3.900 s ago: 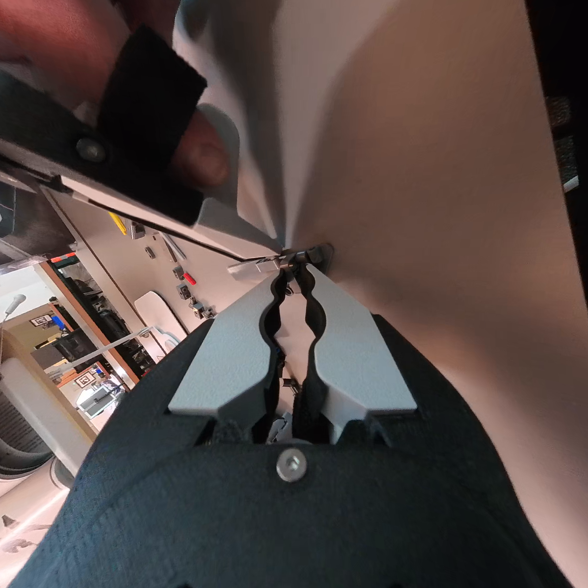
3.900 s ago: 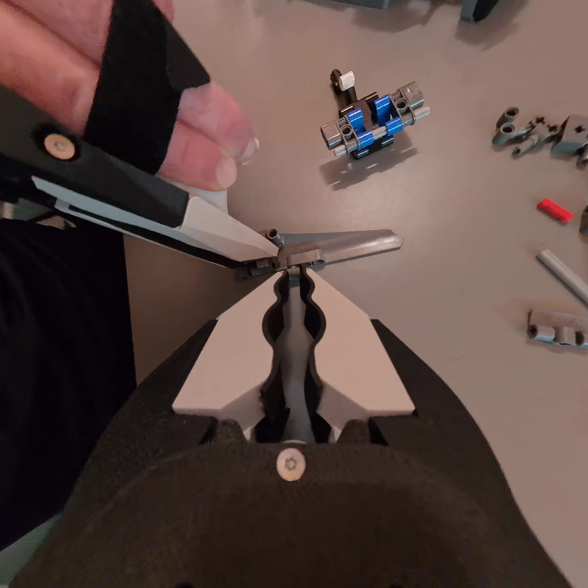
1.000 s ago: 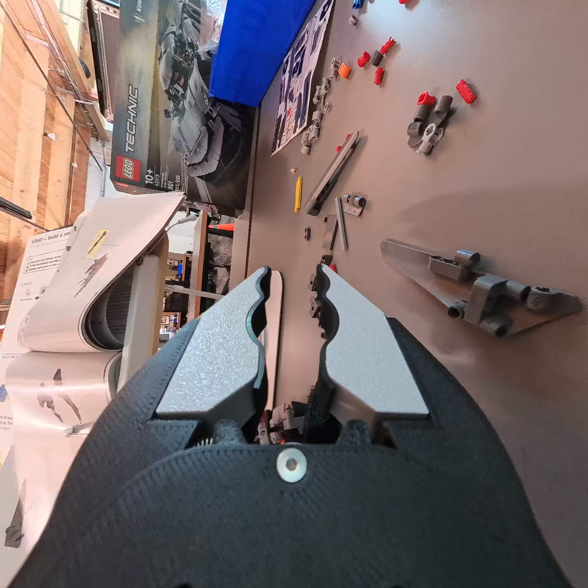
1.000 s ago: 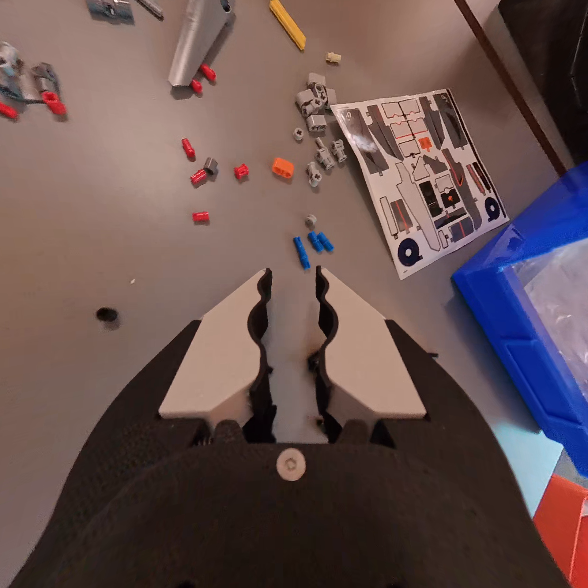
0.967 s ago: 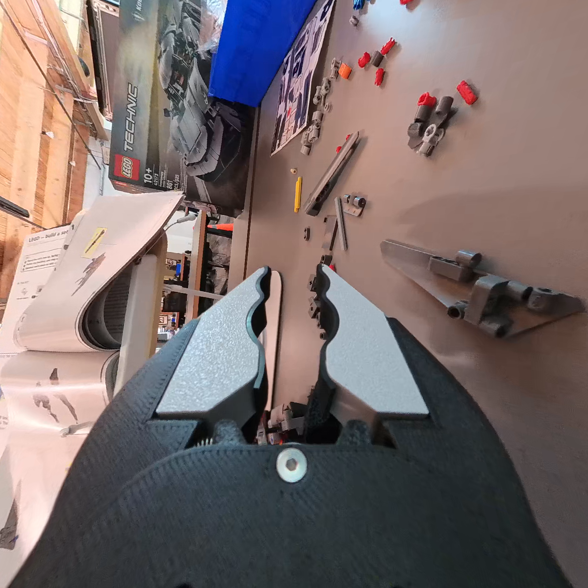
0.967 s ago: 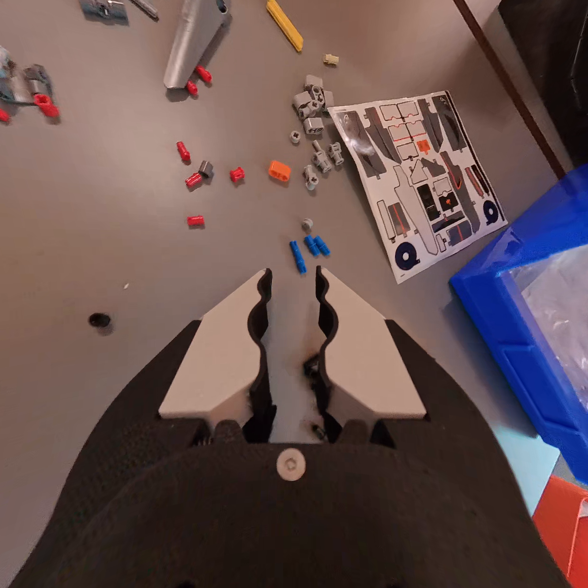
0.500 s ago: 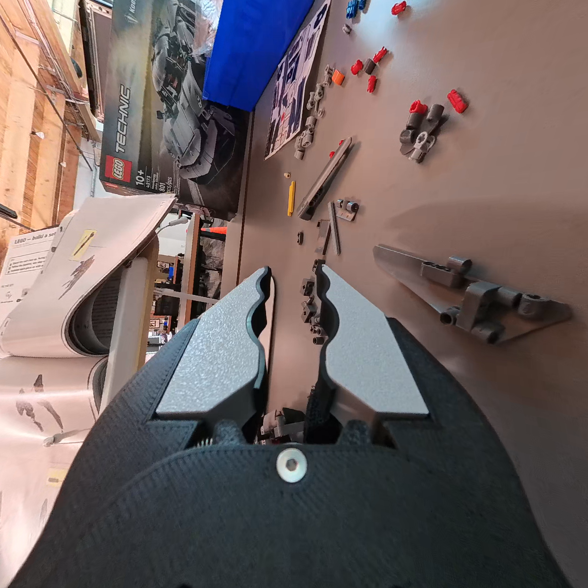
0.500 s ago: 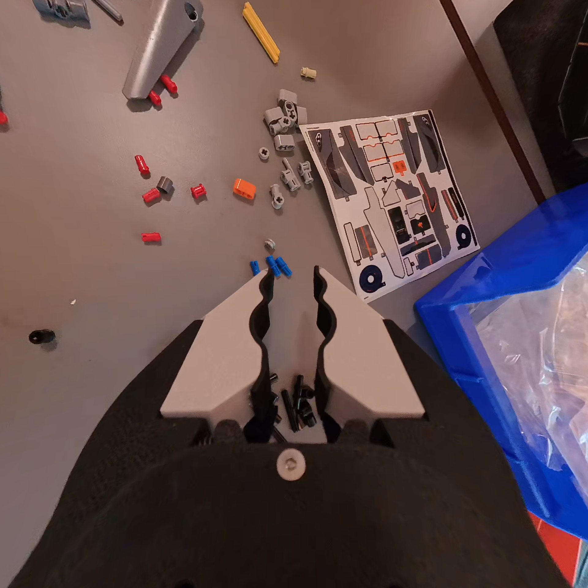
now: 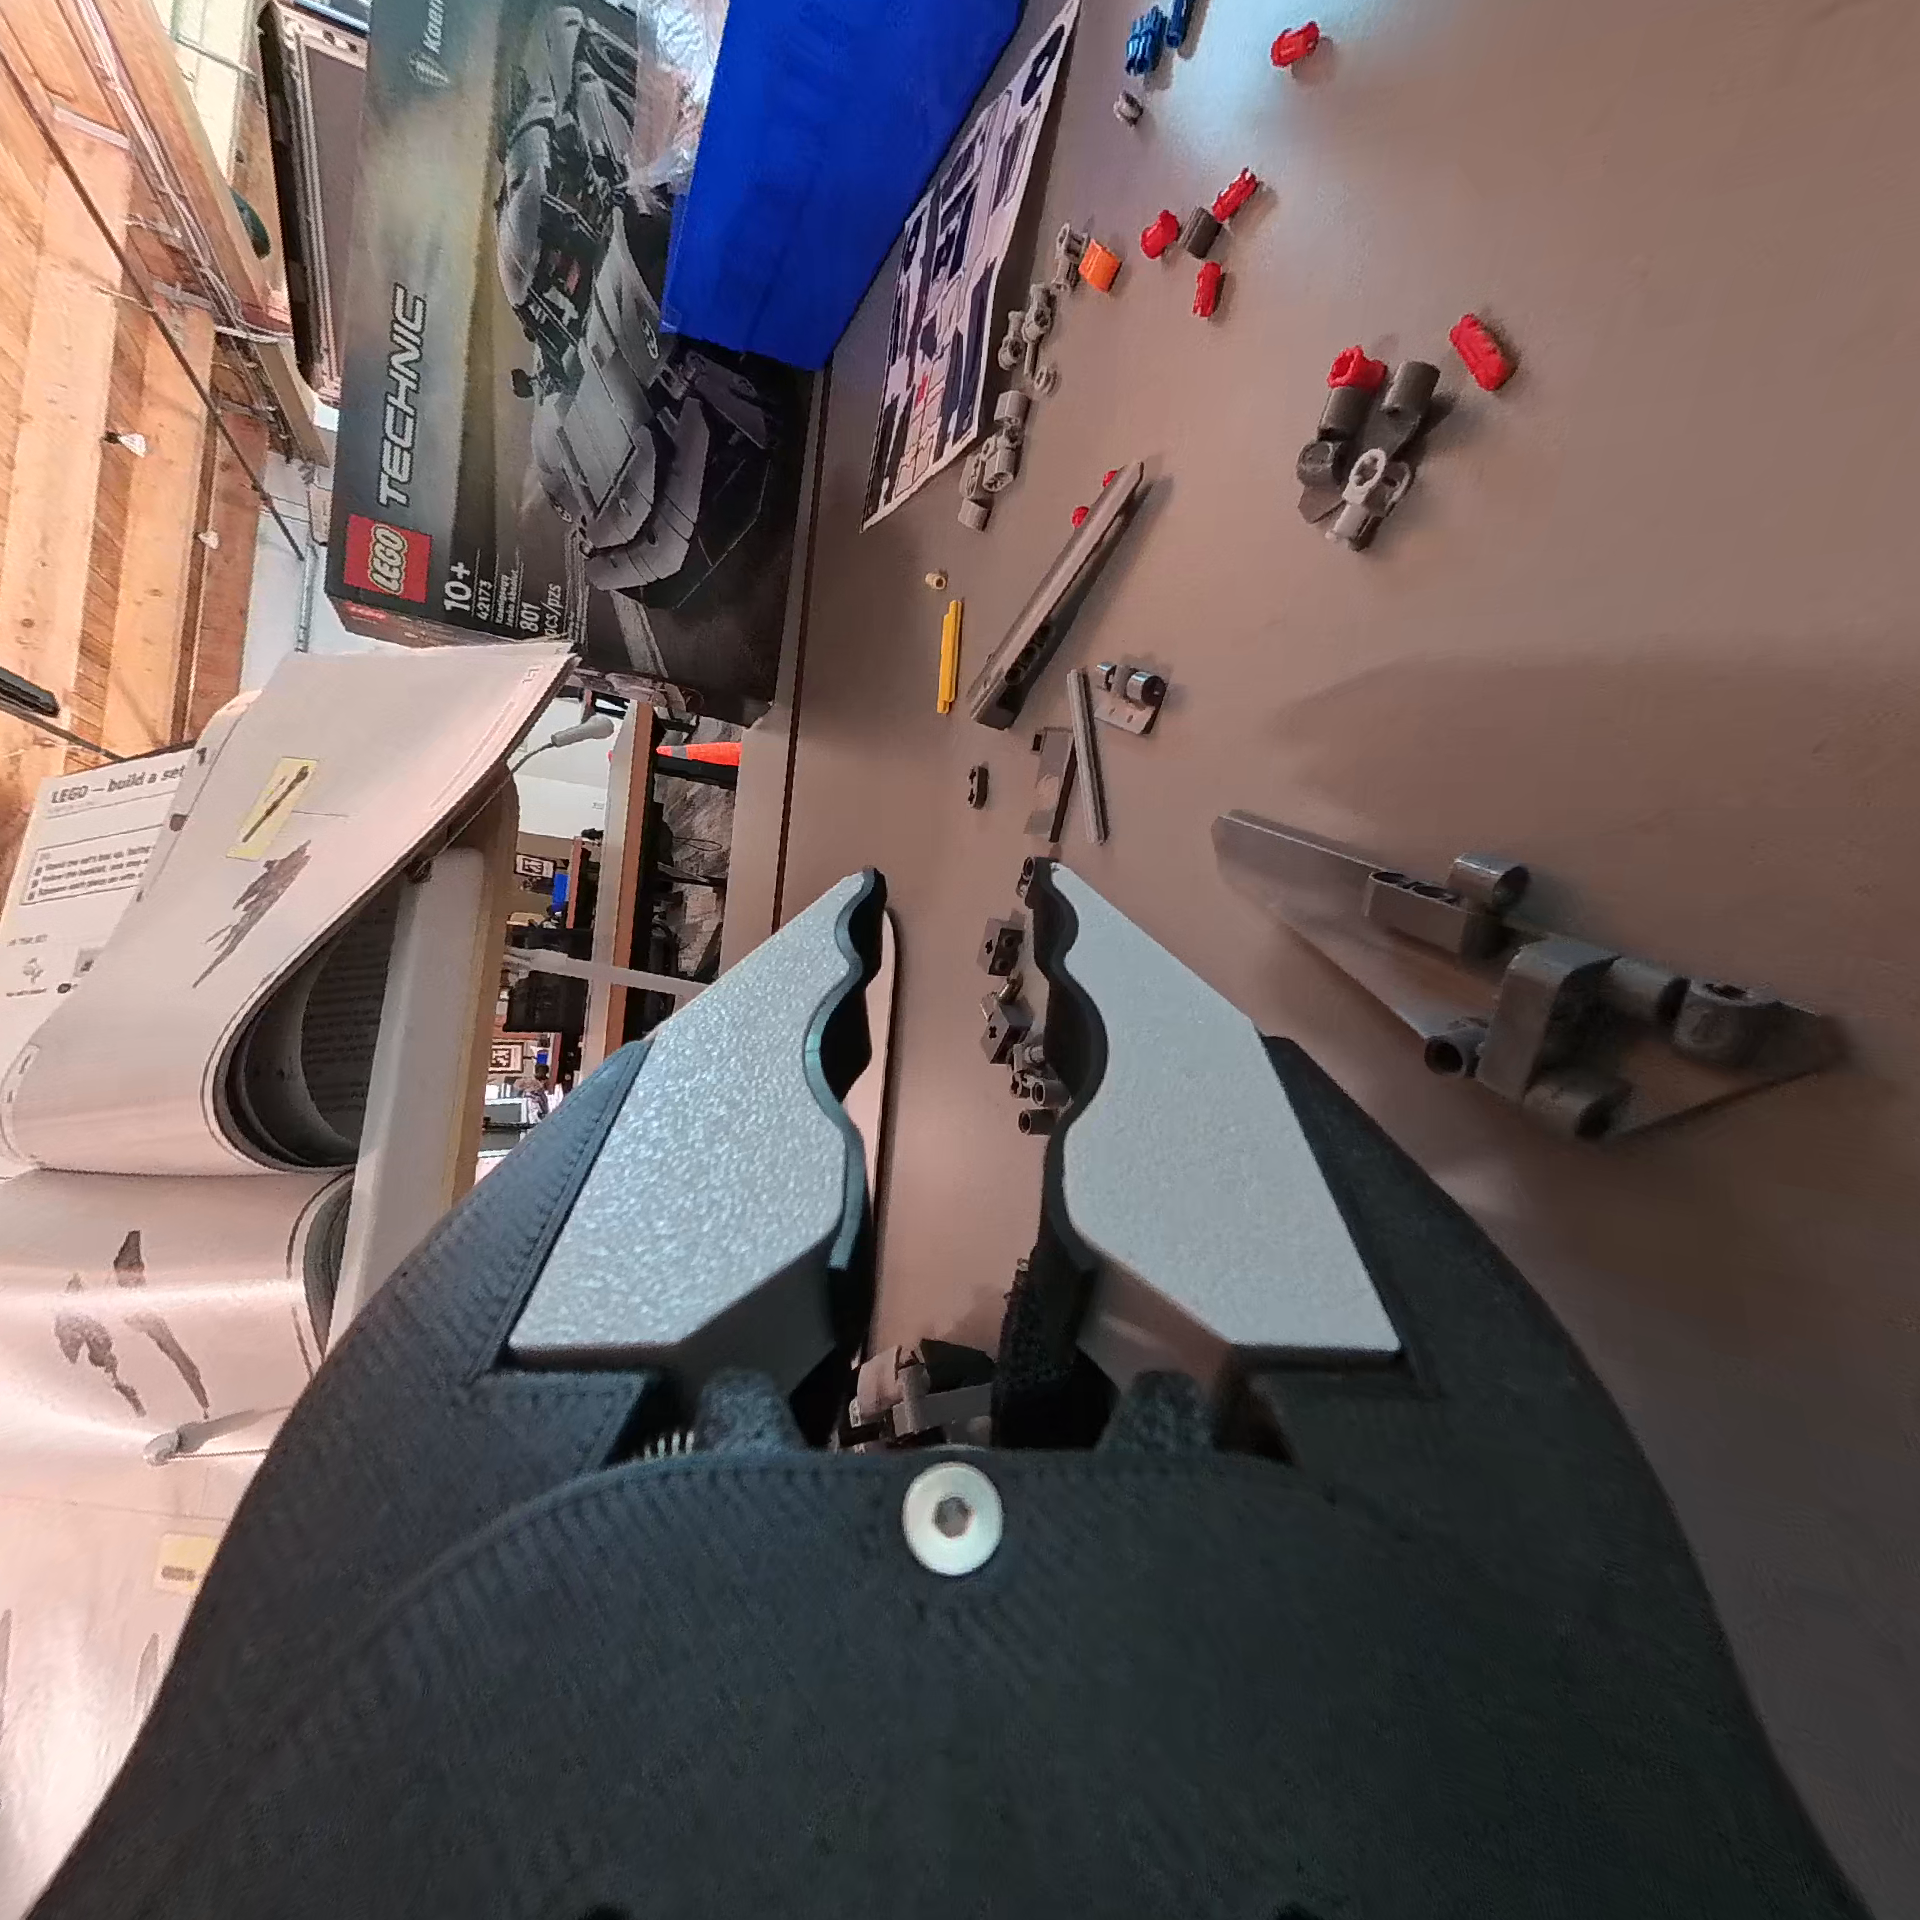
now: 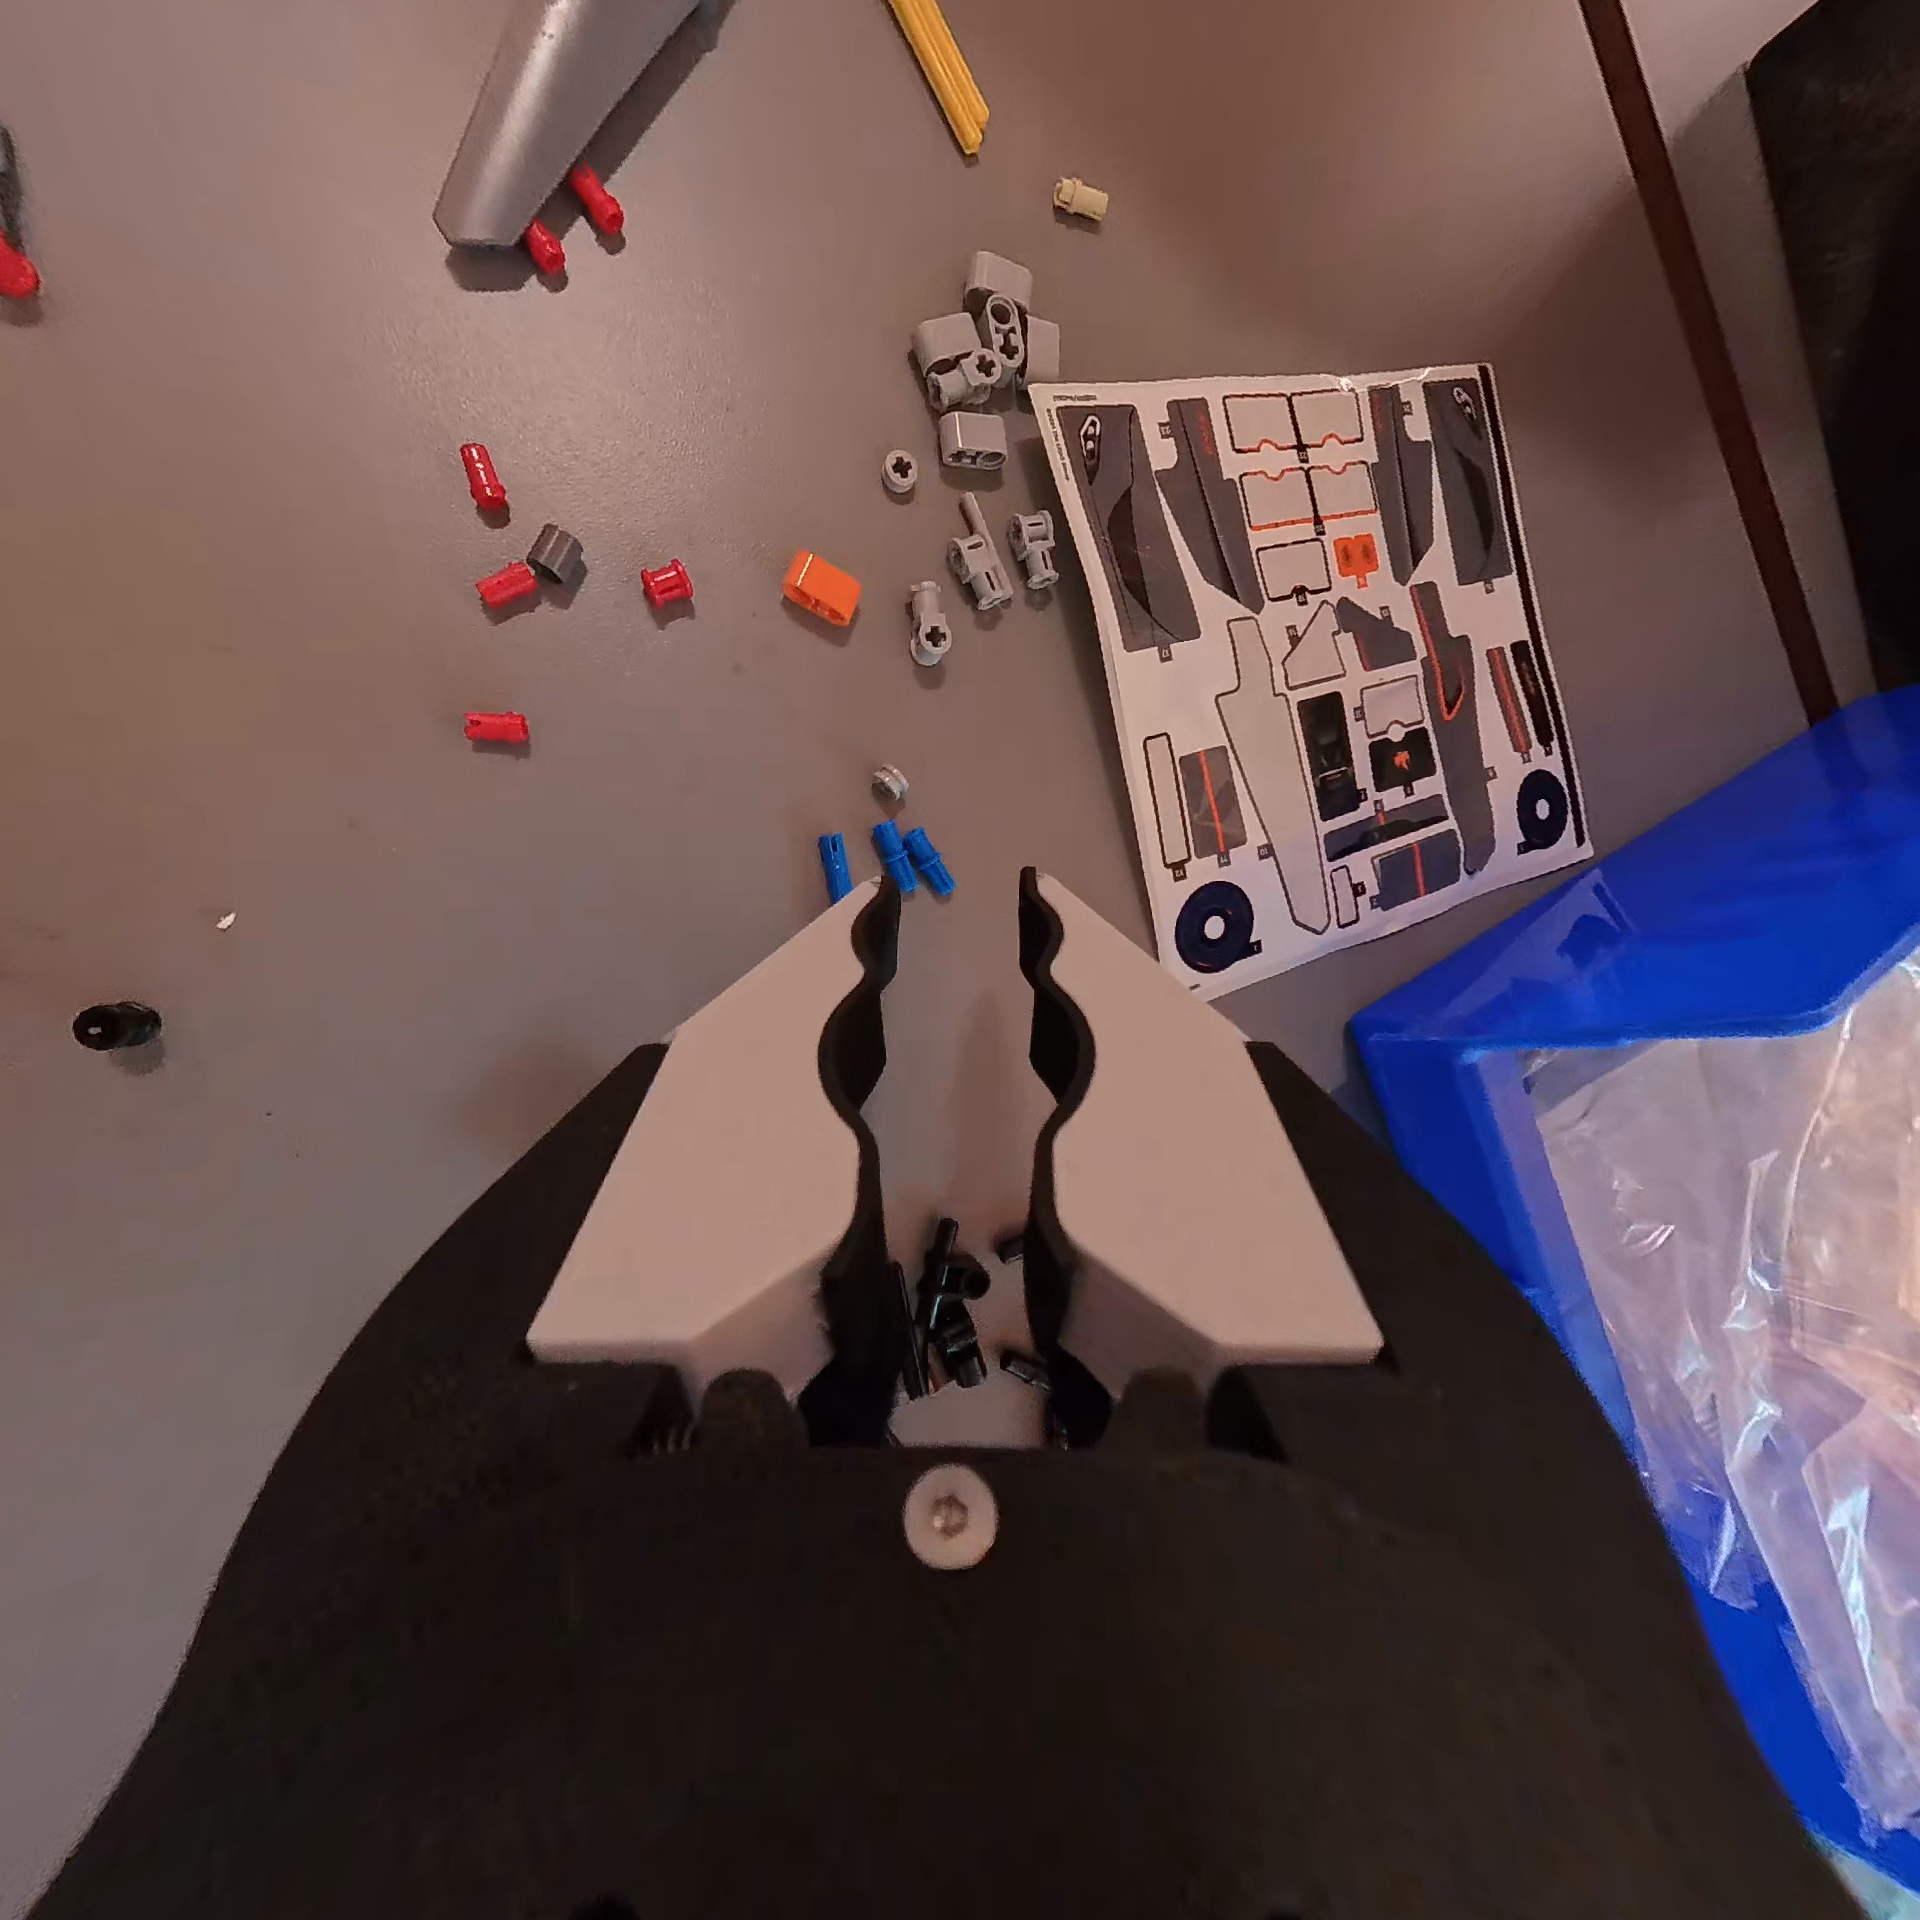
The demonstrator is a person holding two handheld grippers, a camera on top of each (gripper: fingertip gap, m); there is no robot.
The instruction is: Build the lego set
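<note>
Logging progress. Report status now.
Left hand-held gripper open, empty. Right hand-held gripper open over black pins. Grey panel assembly on table. Nothing obstructing.

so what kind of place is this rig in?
Looks like a workshop or lab bench set up for a toy-brick build. A grey-brown tabletop strewn with small loose plastic parts, a printed sticker sheet, a blue plastic bin, the set's dark cardboard box, and wood-panelled walls behind.

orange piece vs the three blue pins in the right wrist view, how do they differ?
The orange piece is short and blocky; the blue pins are thin rods. The orange piece lies alone, farther ahead of the right gripper; the blue pins sit grouped right at its open fingertips, one apart from a side-by-side pair. All lie loose on the grey table, ungripped.
</note>
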